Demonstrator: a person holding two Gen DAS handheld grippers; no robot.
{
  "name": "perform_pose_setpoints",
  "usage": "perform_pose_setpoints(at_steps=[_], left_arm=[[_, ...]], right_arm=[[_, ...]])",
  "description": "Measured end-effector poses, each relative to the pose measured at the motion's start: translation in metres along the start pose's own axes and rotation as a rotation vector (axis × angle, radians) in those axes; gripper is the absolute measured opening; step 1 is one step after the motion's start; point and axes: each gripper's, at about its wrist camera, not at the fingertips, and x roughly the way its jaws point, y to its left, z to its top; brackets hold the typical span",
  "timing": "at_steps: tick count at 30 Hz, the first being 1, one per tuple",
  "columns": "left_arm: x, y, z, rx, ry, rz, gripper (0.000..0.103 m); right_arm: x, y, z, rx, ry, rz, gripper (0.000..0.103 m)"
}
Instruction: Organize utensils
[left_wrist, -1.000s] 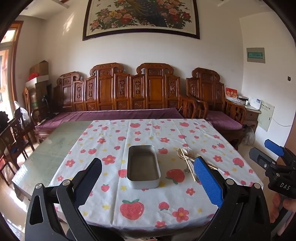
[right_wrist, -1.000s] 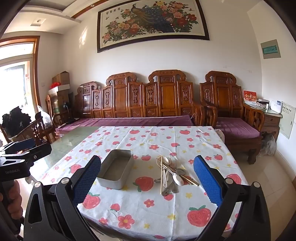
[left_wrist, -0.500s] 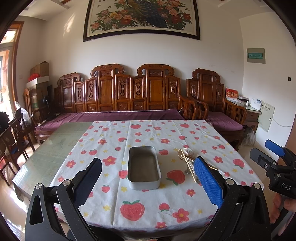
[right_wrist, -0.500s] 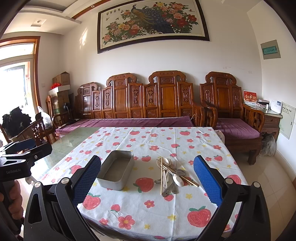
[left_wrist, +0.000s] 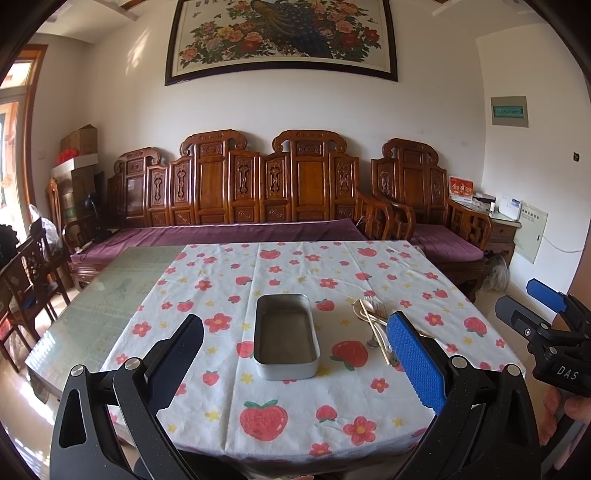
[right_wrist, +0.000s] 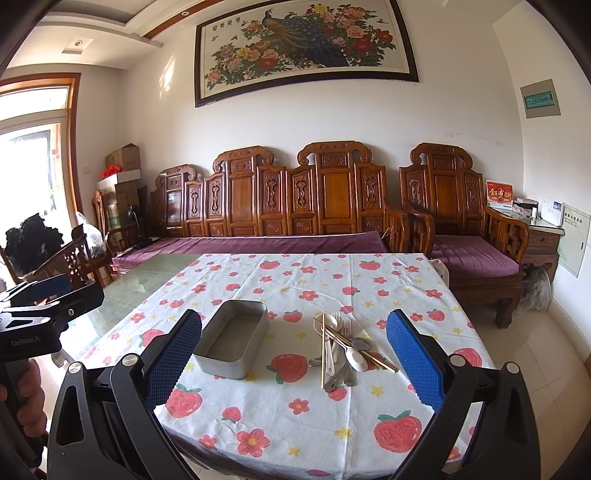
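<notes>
Both tools hang short of the table's near edge, holding nothing: left gripper (left_wrist: 295, 354) spread wide, right gripper (right_wrist: 295, 350) likewise. The metal tin (right_wrist: 232, 343) sits mid-cloth; the utensil pile (right_wrist: 341, 345), seemingly spoons, forks and chopsticks, lies at its three o'clock.

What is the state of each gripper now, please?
Left gripper: jaws open, holding nothing.
Right gripper: jaws open, holding nothing.
</notes>
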Motion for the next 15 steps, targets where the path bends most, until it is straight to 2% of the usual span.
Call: perform_pose_setpoints(at_steps=[15], left_arm=[[-0.0049,-0.0027,0.0034,0.003,-0.007,0.001,0.097]], right_arm=[[-0.0020,0.0062,0.0074,0.001,-0.004,0.002,0.100]])
